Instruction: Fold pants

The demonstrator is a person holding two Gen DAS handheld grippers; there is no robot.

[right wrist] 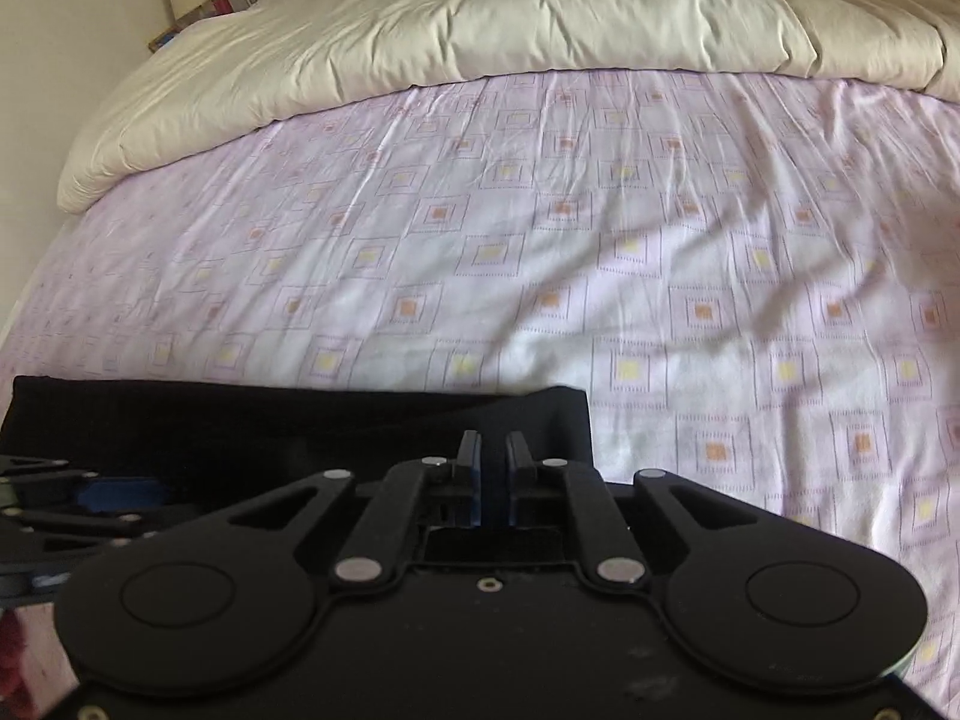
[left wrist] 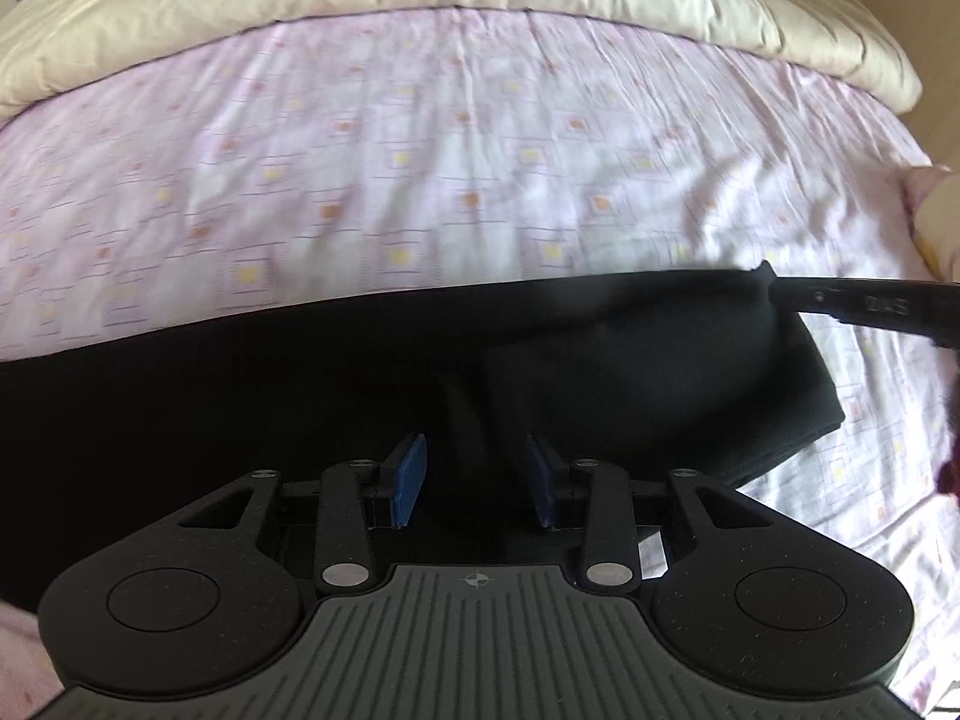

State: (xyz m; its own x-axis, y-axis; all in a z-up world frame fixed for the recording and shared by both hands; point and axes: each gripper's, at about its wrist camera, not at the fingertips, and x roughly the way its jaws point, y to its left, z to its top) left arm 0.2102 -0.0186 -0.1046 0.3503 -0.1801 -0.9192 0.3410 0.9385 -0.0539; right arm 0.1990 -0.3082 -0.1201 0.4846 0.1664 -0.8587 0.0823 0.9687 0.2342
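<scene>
Black fabric pants (left wrist: 420, 372), folded flat on lilac square-patterned bed sheet (left wrist: 450, 180). Left gripper (left wrist: 477, 471) jaws apart above cloth. Right gripper (right wrist: 493, 468) at 3 o'clock end, jaws nearly closed; whether they pinch the cloth, cannot tell.

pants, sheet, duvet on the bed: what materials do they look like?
Pants: black matte cloth, likely a knit or soft woven; no sheen, limp flat folds.
Sheet: thin printed woven, probably cotton or a blend; fine creases, pink ground with small squares.
Duvet: cream padded fabric with slight sheen; puffy, soft rolled edge. Fibres cannot be told.

Patterned lilac bedsheet (right wrist: 540, 252), cream duvet (right wrist: 480, 18) behind
</scene>
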